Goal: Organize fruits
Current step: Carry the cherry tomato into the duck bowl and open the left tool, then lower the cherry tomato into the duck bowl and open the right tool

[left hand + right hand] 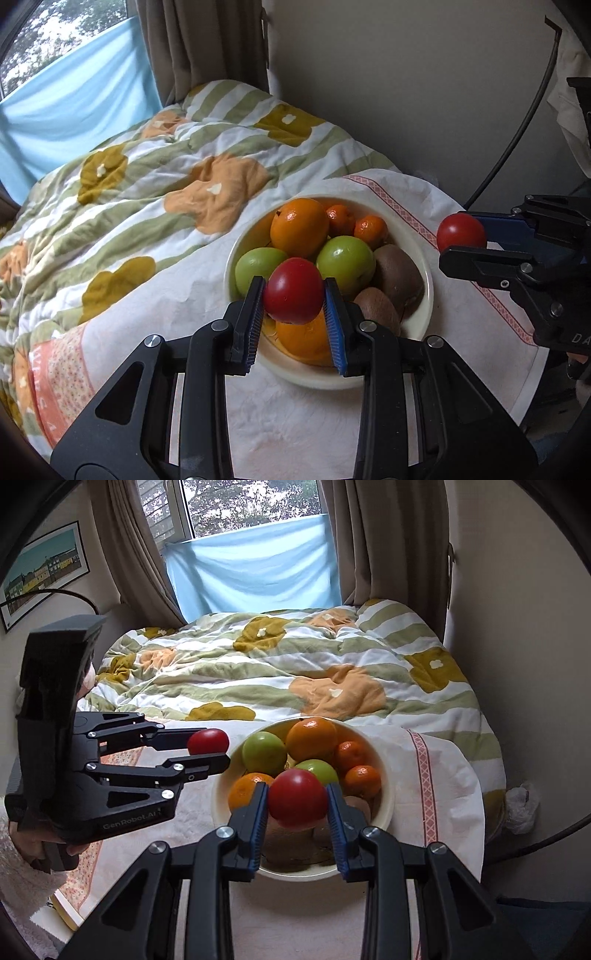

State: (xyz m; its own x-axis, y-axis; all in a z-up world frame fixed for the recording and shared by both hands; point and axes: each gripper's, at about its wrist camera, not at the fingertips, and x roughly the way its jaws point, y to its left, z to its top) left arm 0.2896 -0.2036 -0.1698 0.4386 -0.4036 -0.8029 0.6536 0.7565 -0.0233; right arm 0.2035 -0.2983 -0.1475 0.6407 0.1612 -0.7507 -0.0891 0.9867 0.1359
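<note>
Above the bowl (424, 325), both my grippers are loaded: left gripper (294, 297) is clamped on a red tomato (293, 290), right gripper (297, 801) is clamped on a second tomato (297, 799). Jaws on both are as far closed as the fruit allows, pads pressing each tomato's sides, neither tomato touching the pile below

Step in hand, as I read it: pulling the two red ones out of the mixed bowl, carry phase. Left in the bowl: oranges (299, 227), two green apples (345, 260), small tangerines (371, 230), kiwis (399, 273). No second container visible near the bowl, so where these go I can't tell

Next move needs: a drop spot on the cloth (295, 424) beside the bowl, flat enough that round fruit won't roll off toward the quilt (147, 184). Lower until the tomato rests on the cloth, then open; don't release from height. Soft skin, so no extra squeeze

Pose: both grippers angled steeply down toward the bowl, left one left of it, right one right of it, well apart from each other. A hand in a fuzzy sleeve holds the left handle
</note>
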